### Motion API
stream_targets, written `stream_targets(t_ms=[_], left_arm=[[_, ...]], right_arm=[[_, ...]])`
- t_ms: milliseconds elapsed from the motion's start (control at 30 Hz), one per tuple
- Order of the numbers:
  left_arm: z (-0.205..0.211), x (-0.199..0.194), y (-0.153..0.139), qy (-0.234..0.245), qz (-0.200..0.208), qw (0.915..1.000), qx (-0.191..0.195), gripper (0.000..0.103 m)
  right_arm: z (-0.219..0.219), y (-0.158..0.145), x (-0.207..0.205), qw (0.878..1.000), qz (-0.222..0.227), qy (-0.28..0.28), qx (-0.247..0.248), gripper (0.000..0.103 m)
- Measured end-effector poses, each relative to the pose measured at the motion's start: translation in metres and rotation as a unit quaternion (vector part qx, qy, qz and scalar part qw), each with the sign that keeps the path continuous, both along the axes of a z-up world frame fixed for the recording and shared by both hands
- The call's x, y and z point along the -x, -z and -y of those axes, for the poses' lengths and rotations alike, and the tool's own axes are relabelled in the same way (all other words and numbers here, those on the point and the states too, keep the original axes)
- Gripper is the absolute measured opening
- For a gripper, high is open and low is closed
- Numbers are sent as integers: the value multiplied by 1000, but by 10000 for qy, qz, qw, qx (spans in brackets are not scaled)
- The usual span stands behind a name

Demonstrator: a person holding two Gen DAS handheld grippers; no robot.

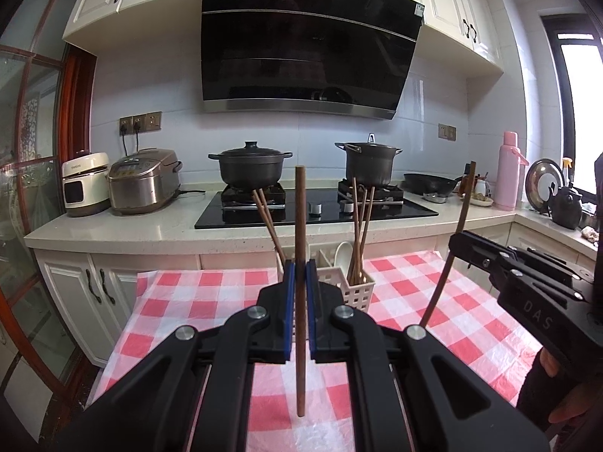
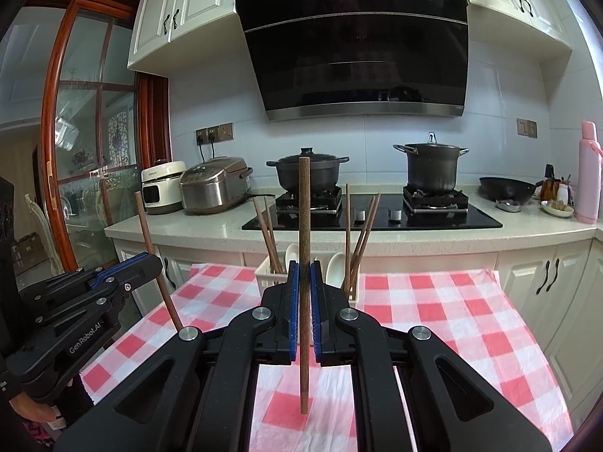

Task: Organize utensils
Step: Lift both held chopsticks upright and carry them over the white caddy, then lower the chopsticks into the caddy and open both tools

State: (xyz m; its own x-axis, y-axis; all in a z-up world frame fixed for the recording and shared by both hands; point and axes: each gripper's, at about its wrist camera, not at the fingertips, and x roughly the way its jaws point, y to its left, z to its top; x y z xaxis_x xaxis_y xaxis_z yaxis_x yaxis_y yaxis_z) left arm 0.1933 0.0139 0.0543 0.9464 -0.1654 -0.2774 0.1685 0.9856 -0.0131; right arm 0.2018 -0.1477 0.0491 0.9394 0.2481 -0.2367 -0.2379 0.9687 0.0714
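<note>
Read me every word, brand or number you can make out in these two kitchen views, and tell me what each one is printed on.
"DAS": on the side of the right gripper body, seen from the left wrist view.
"GenRobot.AI": on the side of the left gripper body, seen from the right wrist view.
White cooker brand: too blurred to read.
Range hood sticker and control marks: too small to read.

Both fisheye views ride low and close over a table under a red-checked cloth, looking along their own fingers toward the kitchen worktop and black range hood beyond. The left wrist view sits further left and catches the right gripper at its right edge; the right wrist view catches the left gripper at its left. Both share the white utensil caddy, hob and pots
</note>
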Motion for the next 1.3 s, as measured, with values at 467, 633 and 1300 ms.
stream_targets(t_ms=[467, 633, 1300], left_arm=[[8, -39, -43, 255, 140, 9995, 104, 6], [9, -61, -60, 264, 188, 9994, 149, 6], [14, -125, -107, 156, 494, 9980, 368, 6]], right_arm=[[14, -26, -40, 9999, 61, 17, -82, 7], [24, -33, -60, 9998, 11, 72, -184, 7], [19, -69, -120, 9996, 240, 121, -115, 7]])
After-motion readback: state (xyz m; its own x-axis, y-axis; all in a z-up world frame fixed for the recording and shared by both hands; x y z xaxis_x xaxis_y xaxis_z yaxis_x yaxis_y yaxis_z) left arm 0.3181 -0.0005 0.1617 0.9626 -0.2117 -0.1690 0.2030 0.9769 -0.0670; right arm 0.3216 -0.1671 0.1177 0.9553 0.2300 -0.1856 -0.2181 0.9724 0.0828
